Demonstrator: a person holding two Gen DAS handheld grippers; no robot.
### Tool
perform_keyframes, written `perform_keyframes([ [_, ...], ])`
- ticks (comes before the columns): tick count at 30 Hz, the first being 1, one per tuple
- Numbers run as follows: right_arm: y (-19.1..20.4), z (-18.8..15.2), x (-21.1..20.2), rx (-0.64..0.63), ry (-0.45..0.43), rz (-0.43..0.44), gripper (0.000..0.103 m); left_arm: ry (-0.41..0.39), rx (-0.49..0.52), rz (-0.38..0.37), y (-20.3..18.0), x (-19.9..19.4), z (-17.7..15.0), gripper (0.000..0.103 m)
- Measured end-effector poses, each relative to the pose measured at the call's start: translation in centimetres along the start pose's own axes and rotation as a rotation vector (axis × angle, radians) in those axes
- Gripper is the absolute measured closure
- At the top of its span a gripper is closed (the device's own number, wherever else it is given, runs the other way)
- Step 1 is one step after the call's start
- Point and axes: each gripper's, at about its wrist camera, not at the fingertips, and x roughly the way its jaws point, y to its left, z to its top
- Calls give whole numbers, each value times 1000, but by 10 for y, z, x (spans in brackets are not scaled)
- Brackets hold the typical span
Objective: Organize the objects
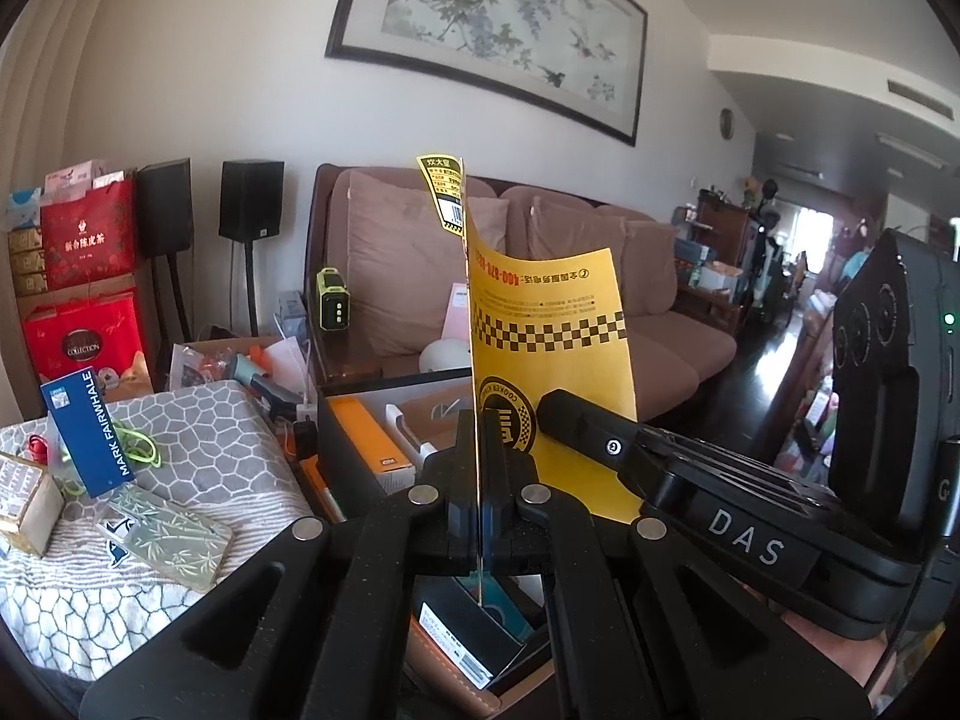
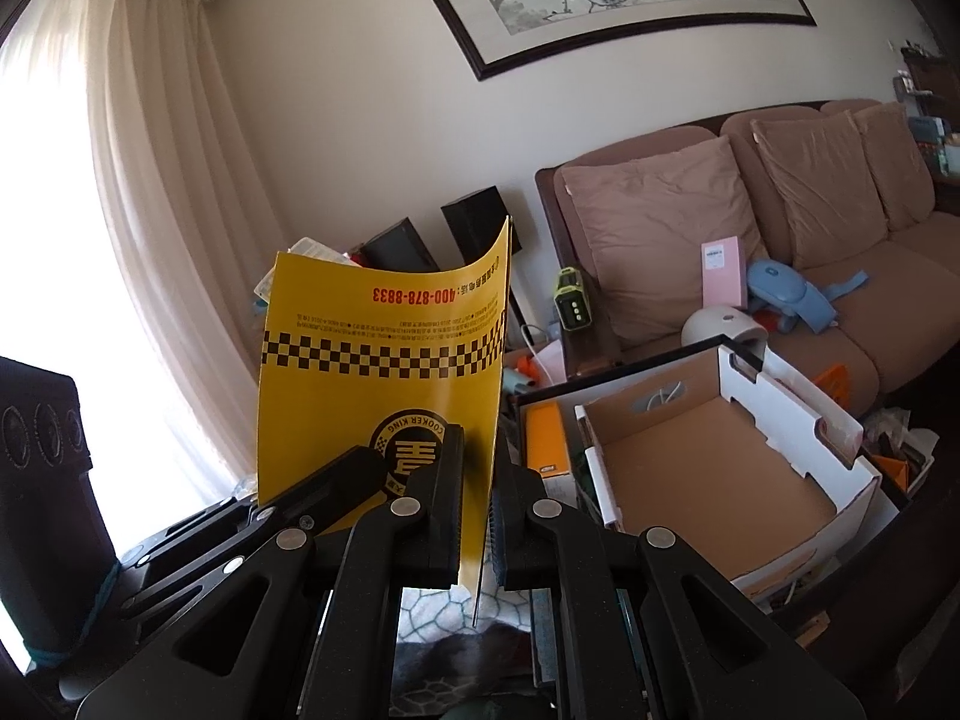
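Both clamped on the leaflet (image 2: 384, 348): left gripper (image 1: 480, 504) edge-on, right gripper (image 2: 477, 516) lower down. Best kept taut, then steered flat into the box (image 2: 720, 456).

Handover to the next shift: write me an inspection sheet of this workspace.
Surface: grey patterned cloth, partly covered.
Job's things: yellow booklet held upright; empty cardboard box open.
Clutter: blue tag, bamboo-print case, pink box.
Grippers: left gripper and right gripper both shut on the booklet.
Cables: white cable beside the sofa.
Surroundings: sofa, framed painting, curtain.
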Motion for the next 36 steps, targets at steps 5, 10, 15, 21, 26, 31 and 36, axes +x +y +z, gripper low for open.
perform_keyframes([
  [5,-2,1,-1,4,-1,-4,96,3,4,-2,-3,1,-1,103],
  [10,-4,1,0,5,5,-8,96,13,3,-6,-3,5,0,103],
  [15,-6,2,2,6,6,-16,95,16,4,-10,-6,7,0,103],
  [21,-13,1,1,16,6,-25,95,13,11,-20,-10,10,1,103],
  [26,-18,3,-2,26,0,-34,95,13,18,-30,-17,14,2,103],
  [31,-26,4,-5,53,-3,-27,95,12,20,-40,-21,17,3,103],
  [36,-28,6,-6,49,-9,-48,95,13,19,-49,-24,20,4,103],
])
